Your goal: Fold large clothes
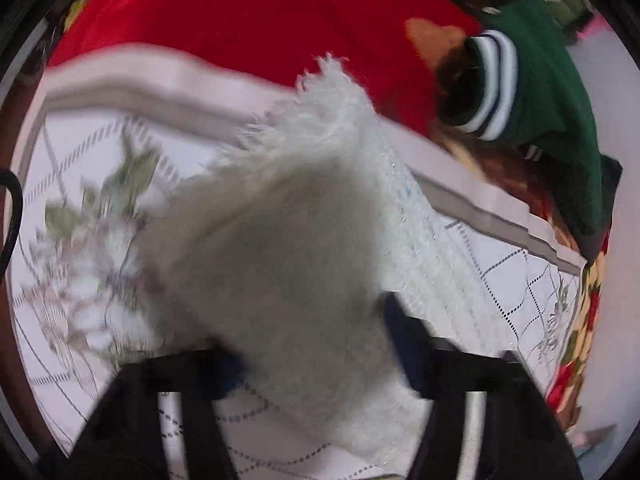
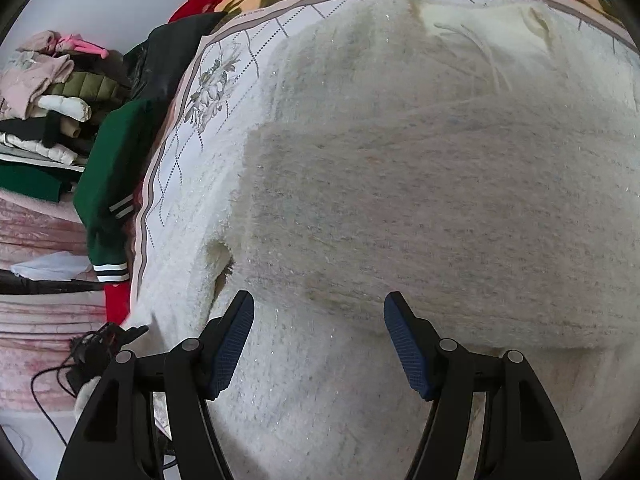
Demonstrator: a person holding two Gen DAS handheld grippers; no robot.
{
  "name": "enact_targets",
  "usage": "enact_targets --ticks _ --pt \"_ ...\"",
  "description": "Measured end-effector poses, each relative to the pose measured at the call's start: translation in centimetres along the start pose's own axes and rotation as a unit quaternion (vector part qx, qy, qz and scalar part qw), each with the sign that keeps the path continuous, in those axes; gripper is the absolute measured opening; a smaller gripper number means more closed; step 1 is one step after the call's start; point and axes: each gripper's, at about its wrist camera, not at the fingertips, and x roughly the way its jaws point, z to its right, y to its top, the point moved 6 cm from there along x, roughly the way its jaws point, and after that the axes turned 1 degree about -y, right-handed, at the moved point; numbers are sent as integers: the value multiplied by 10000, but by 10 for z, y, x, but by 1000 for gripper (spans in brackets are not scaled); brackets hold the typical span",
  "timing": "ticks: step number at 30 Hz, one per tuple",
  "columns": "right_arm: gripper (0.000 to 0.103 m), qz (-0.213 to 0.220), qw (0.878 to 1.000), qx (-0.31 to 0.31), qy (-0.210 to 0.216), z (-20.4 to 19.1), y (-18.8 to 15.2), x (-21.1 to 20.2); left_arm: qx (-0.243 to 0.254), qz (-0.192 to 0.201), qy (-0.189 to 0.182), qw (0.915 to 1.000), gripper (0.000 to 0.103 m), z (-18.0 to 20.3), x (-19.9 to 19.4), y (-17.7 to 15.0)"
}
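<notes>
Left claw gripped my white sweater's edge, right claw gaped above; keeping it taut seemed wise.

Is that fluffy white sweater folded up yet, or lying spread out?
Partly folded. The white sweater covers the bedsheet, one layer already doubled over; the left tongs grip another part.
</notes>
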Motion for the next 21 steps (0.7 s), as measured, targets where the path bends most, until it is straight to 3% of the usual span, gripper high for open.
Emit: enact_targets --ticks 2,5,7,9,10,12,13,19,21 --pt "69 12 9998 -56 -205 0 3 1 303 87 7 9995 12 8 -1 8" --pt "69 21 9972 -177 -720 6 7 -1 980 434 184 9941 8 37 -18 7" --pt "69 11 9907 -275 -1330 15 10 -4 1575 726 317 9843 7 56 -36 0" --pt "69 -30 9827 -319 -1822 24 13 -9 2410 1084 528 9630 7 83 -55 -15" --pt "69 -25 9800 -318 -1963 28 15 -12 2839 1245 640 9486 7 98 -64 -27" --pt "69 8 9764 -309 -2137 36 17 -20 3784 1483 638 9114 7 131 -83 -59" --pt "69 33 9762 -275 -2152 41 18 -25 4080 1515 616 8982 7 135 -91 -71" --pt "69 137 9785 139 -2053 84 18 -61 5538 1265 -22 8230 7 194 -114 -200" --pt "69 219 9772 298 -2092 107 14 -79 5785 1102 -220 8079 7 206 -117 -238"
